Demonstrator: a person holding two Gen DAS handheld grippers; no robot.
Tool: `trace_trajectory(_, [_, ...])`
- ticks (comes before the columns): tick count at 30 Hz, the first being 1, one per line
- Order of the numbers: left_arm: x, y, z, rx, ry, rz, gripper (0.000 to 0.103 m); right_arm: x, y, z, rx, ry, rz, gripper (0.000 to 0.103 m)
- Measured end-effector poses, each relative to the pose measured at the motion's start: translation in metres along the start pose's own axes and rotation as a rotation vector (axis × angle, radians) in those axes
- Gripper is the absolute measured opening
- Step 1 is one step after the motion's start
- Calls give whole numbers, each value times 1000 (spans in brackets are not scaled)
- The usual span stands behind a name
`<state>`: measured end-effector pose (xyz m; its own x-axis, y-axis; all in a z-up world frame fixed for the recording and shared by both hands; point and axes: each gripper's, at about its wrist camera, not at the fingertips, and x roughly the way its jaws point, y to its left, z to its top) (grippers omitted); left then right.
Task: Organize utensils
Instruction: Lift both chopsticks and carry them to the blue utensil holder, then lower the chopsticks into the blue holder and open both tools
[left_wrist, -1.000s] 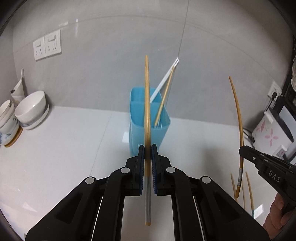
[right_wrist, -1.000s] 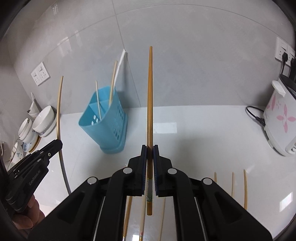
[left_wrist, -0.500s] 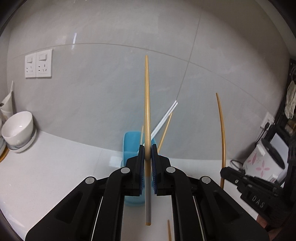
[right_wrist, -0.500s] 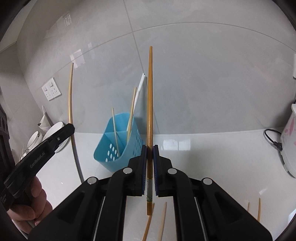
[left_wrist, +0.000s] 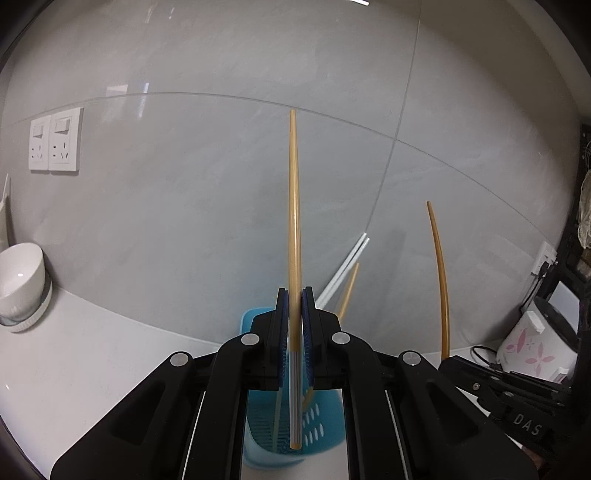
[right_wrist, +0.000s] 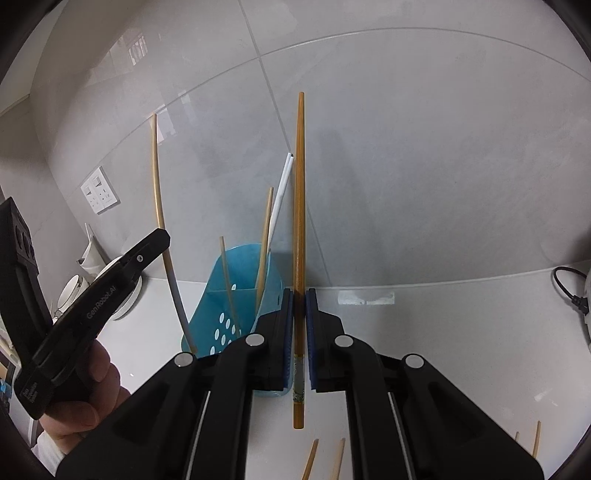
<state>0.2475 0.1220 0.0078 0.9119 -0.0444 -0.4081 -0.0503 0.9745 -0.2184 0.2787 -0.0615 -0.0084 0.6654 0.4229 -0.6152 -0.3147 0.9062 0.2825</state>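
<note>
Right wrist alone shows spare chopsticks (right_wrist: 309, 459) on counter, both grippers (left_wrist: 295, 321) (right_wrist: 299, 325) clamp chopsticks.

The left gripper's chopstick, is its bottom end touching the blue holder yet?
Cannot tell. In the left wrist view the chopstick overlaps the blue holder; in the right wrist view its lower end ends in front of the holder wall. Neither shows contact or gap.

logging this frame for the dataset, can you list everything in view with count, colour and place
utensil holder: 1, blue, counter by wall
chopsticks in holder: about 4, tan and white, leaning
loose chopsticks: at least 4, tan, counter near edge
bowls: at least 2, white, far left
wall sockets: 2, white, left wall
rice cooker: 1, white with pink flowers, right
held chopsticks: 2, tan and brown
left tongs: black, shut
right tongs: black, shut
</note>
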Motion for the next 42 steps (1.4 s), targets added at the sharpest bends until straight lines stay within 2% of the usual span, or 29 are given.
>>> trace_trajectory(15, [42, 7, -34, 17, 44, 21, 7, 22, -8, -9, 11, 21, 14, 6])
trace_trajectory(24, [45, 3, -48, 37, 79, 29, 8, 23, -3, -10, 0, 25, 16, 6])
trace_trajectory(27, [38, 1, -41, 55, 79, 58, 19, 20, -2, -9, -9, 21, 20, 6])
trace_trajectory(30, [25, 0, -37, 51, 91, 73, 36, 18, -1, -8, -18, 13, 31, 6])
trace_trajectory(32, [17, 1, -33, 51, 104, 94, 56, 17, 3, -5, -26, 3, 42, 6])
trace_trajectory(33, [12, 2, -31, 49, 111, 97, 59, 16, 5, -4, -28, -5, 55, 6])
trace_trajectory(34, [7, 4, -31, 51, 124, 108, 66, 15, 8, -2, -30, -14, 67, 6])
trace_trajectory(38, [-16, 18, -26, 42, 181, 143, 80, 15, 20, 4, -43, -48, 107, 6])
trace_trajectory(42, [-29, 26, -25, 35, 209, 163, 89, 19, 34, 10, -55, -80, 149, 6])
